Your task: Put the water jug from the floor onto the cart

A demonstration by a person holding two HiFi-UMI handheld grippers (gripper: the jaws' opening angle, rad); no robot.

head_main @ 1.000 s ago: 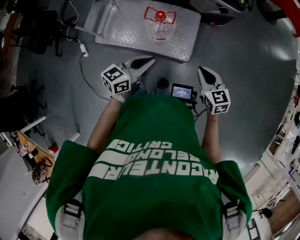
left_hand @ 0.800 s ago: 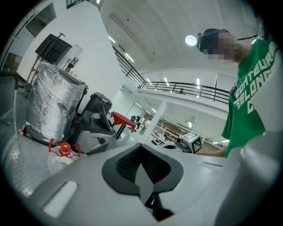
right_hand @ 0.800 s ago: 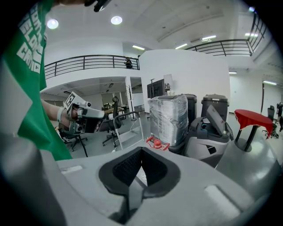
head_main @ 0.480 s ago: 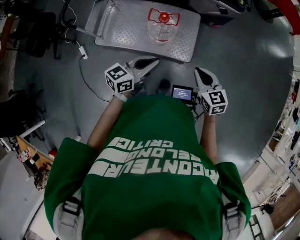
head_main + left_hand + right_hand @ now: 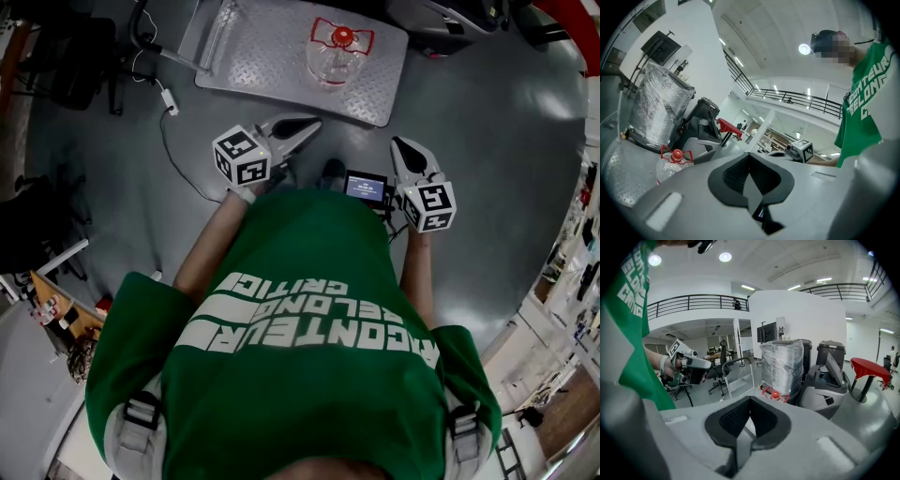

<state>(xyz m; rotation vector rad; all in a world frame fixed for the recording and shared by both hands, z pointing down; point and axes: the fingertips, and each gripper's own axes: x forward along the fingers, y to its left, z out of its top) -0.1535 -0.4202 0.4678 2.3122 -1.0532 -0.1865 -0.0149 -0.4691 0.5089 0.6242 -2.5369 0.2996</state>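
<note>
Looked pretty much done to me: the water jug point(image 5: 339, 52) sat upright on the cart point(image 5: 253, 56), off the floor point(image 5: 506, 187). My left claw point(image 5: 298, 127) and right claw point(image 5: 406, 150) were both closed, empty, well apart from it. 0 steps left, I'd guess.

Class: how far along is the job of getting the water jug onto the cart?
Done: the water jug stands on the cart. In hand: nothing; left gripper and right gripper have shut, empty jaws, away from it. Left: seemingly nothing.

a plastic-wrapped bundle point(image 5: 783, 364) stands near a red-topped stool point(image 5: 867, 365).
</note>
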